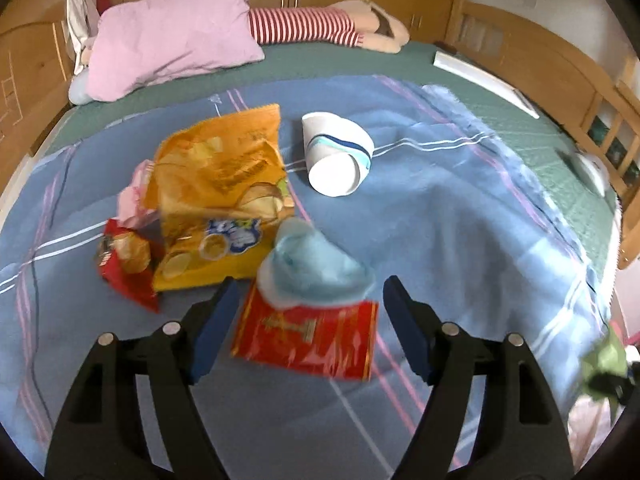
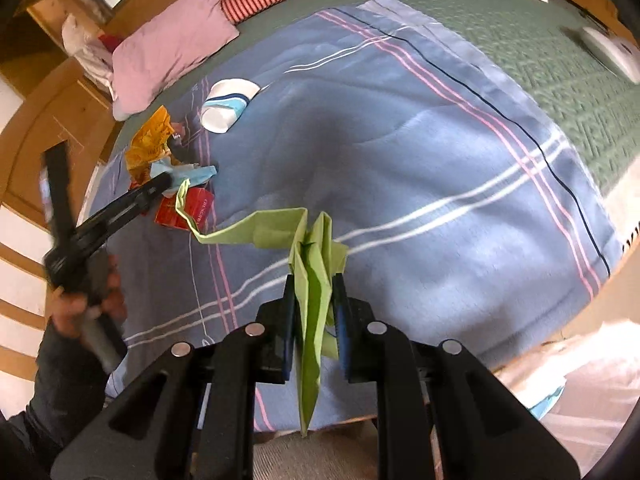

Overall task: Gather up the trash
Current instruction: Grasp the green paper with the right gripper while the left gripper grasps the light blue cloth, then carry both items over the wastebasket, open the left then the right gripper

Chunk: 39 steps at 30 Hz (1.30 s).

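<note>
Left claw (image 1: 308, 320) agape, right claw (image 2: 313, 320) clamped

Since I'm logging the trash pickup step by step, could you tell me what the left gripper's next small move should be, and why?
Probably lower the left gripper onto the red wrapper and close. Its jaws stand open with the wrapper and the blue tissue between them, not yet pinched, while the right gripper is already shut on the green paper.
</note>
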Motion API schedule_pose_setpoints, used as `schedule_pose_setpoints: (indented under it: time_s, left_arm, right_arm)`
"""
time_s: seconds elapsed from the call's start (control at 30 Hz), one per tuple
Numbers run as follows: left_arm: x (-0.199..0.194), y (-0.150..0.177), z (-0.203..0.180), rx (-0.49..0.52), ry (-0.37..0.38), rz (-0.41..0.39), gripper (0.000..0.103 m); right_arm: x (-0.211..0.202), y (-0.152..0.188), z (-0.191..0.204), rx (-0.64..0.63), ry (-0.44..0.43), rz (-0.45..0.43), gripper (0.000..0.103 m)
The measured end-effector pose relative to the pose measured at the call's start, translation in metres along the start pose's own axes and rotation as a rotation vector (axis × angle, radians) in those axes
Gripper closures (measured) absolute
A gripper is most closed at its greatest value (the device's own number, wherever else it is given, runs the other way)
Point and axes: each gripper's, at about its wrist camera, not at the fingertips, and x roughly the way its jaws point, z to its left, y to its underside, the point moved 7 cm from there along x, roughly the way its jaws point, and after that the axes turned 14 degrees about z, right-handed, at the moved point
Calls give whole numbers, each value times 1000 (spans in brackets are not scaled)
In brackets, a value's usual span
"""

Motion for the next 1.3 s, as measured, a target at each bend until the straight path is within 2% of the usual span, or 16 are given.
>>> schedule_pose_setpoints:
  time_s: [0.07,0.1,0.13,0.17,0.27,0.5,0.63,0.87,1.07,1.3]
  left_arm:
    - [13,-6,-2,-10,-6,23,30]
    - [22,-8,-4,-16,-9,44,47]
    - [27,-7,-5,-17,-5,61,73]
    - [31,-6,-6,-23,11,83,75]
    - [26,-3,-4,-43,42,74,89]
    - [-39,20,-24,4,86,-7,91]
    - [-86,42,-63,77,144,-58,91]
    - [-142,92,-151,236,273,-84,91]
    - [-171,149,-231,383,375,-61,91]
    - [-180,203,-286,485,442,-1,90]
  right_arm:
    - [-3,3,-5,12,-13,-3,85]
    - [-4,4,-9,20,-15,-6,85]
    - [-7,5,-12,26,-22,-7,85]
    - [-9,7,-15,32,-25,-9,85]
    - [-17,12,-25,57,-32,-25,85]
    - [-46,30,-42,96,-57,-89,85]
    - [-71,51,-51,121,-56,-139,85]
    - [-124,104,-82,193,-25,-230,84]
    - [-155,151,-112,264,24,-285,84]
    - [-184,196,-141,351,44,-345,83]
